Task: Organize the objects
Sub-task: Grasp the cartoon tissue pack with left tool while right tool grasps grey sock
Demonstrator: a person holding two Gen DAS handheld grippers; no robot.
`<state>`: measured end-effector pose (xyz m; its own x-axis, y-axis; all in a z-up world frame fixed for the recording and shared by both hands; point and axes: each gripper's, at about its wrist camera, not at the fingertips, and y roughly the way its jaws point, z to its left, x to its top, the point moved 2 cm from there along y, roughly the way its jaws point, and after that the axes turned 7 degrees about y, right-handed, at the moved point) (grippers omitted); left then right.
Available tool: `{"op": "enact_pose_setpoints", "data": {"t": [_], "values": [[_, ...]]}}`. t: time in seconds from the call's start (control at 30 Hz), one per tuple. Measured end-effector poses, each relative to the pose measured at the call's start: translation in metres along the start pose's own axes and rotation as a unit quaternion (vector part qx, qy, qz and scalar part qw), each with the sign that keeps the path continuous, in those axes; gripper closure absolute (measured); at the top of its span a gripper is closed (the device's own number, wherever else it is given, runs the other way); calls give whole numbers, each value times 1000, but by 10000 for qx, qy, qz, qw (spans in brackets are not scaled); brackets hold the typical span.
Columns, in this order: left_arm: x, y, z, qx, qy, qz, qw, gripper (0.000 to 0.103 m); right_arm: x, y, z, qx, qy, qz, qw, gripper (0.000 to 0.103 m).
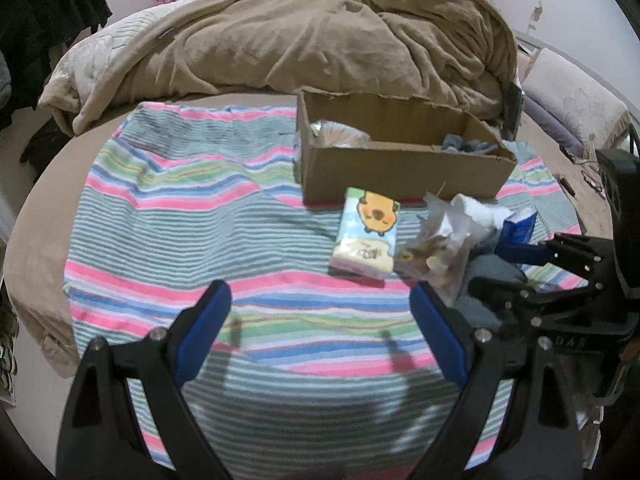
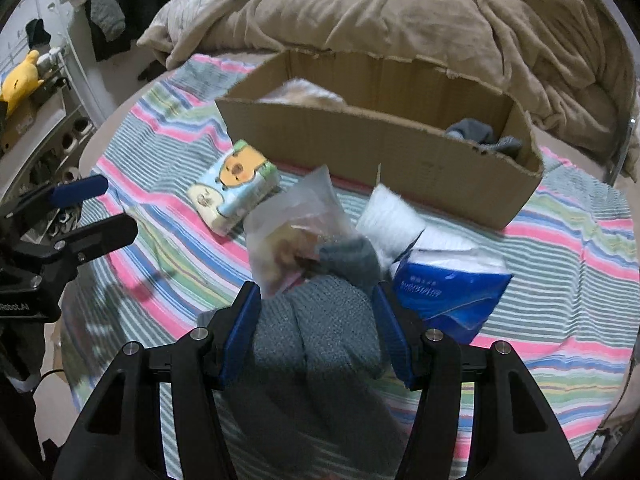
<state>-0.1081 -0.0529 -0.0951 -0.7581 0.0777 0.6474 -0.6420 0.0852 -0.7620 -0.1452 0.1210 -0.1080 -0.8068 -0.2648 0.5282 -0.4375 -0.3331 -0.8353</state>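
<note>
Socks (image 2: 320, 320), grey and knitted, sit between the pads of your right gripper (image 2: 316, 320) on the striped towel (image 2: 560, 280) spread over the bed.

Its jaws look closed partway onto the fabric, though how firm the hold is cannot be told; squeeze fully before lifting. Carry the pair high over the near wall of the cardboard box (image 2: 360, 148) and set it beside the grey cloth (image 2: 480, 136) already inside. Your left gripper (image 1: 320, 316) hangs wide open and empty; send it toward the tissue pack (image 1: 368, 232).
</note>
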Motion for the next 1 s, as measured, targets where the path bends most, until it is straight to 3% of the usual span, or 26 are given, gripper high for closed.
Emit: {"op": "enact_pose_setpoints", "data": {"t": [0.17,0.33,0.53,0.6,0.67,0.77,1.0], "values": [[4,20,-4,-12,99,144,9998,11,-2,2,-1,206,15,35,9998,56],[11,39,-13,19,288,209,9994,11,-4,-1,-2,326,-5,-23,9995,81],[21,59,-18,0,466,305,9984,12,-6,-6,-3,338,-90,-128,9993,87],[24,67,-18,-74,487,370,9981,17,-7,-10,-4,332,-89,-196,9992,89],[24,71,-19,-79,519,440,9977,33,-7,-14,-6,344,-69,-260,9990,90],[23,73,-21,-68,570,438,9974,49,-6,-19,-8,361,-46,-334,9988,93],[21,66,-21,-163,463,313,9983,54,-7,-35,-7,281,-139,-578,9978,94]]}}
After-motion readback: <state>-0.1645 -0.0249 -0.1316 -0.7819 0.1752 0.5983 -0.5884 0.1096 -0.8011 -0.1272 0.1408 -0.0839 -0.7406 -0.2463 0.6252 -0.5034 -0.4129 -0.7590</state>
